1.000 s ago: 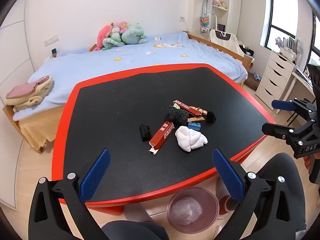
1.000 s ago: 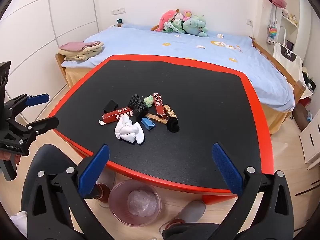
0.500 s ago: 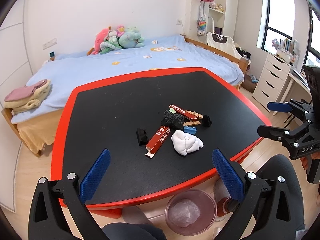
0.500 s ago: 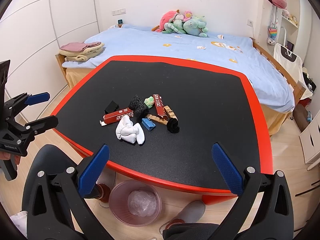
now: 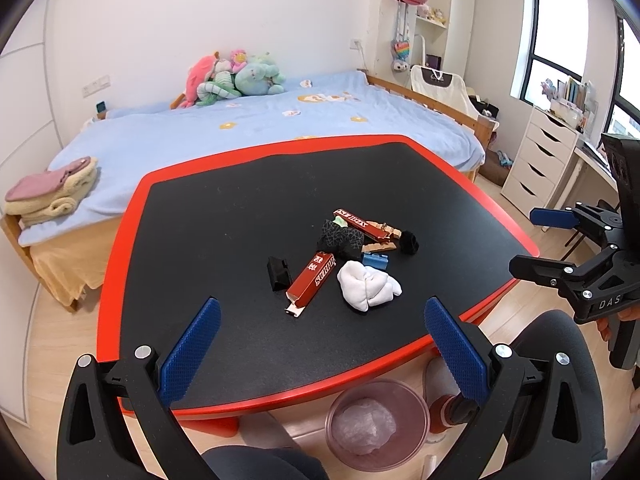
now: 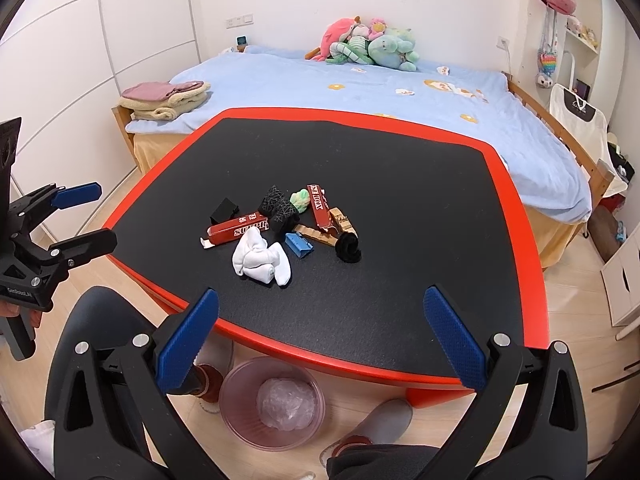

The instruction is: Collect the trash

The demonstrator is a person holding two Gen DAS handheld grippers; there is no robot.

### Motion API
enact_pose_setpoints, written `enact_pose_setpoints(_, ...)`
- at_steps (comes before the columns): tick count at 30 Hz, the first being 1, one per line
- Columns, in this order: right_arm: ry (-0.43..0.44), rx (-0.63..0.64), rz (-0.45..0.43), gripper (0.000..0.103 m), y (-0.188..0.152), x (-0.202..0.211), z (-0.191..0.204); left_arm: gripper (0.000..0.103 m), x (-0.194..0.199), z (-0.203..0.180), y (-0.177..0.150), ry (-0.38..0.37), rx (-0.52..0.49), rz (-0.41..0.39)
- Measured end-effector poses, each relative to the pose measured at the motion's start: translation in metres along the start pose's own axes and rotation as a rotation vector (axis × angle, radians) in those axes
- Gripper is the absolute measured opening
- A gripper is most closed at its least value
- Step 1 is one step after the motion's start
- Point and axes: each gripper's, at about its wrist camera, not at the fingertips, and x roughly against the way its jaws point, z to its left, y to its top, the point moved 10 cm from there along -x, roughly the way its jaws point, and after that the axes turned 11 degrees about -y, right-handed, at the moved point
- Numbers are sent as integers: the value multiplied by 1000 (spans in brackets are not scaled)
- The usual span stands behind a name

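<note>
Right wrist view, red box [image 6: 239, 229] w/ "SUPER" lettering, L tongs [image 5: 320, 344] & R tongs [image 6: 320, 334] both spread

Left gripper [image 5: 320, 344] and right gripper [image 6: 320, 336]: black plastic frames, blue textured finger pads [image 5: 191, 347], silver screws, white "DAS" lettering, dark trousers [image 6: 100, 332]
</note>
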Motion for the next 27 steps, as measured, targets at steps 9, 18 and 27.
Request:
enact_pose_setpoints(9,-2,3,1,100,0,-2,0,98,-2,1,-3,5,-1,11)
enact_pose_setpoints(18,1,5,9,100,-5,-5,-1,98,-2,2,-3,-7,9,6)
enact_pose_setpoints(27,11,2,22,100,-10,-11,2,98,-7,8,-8,-6,37,21)
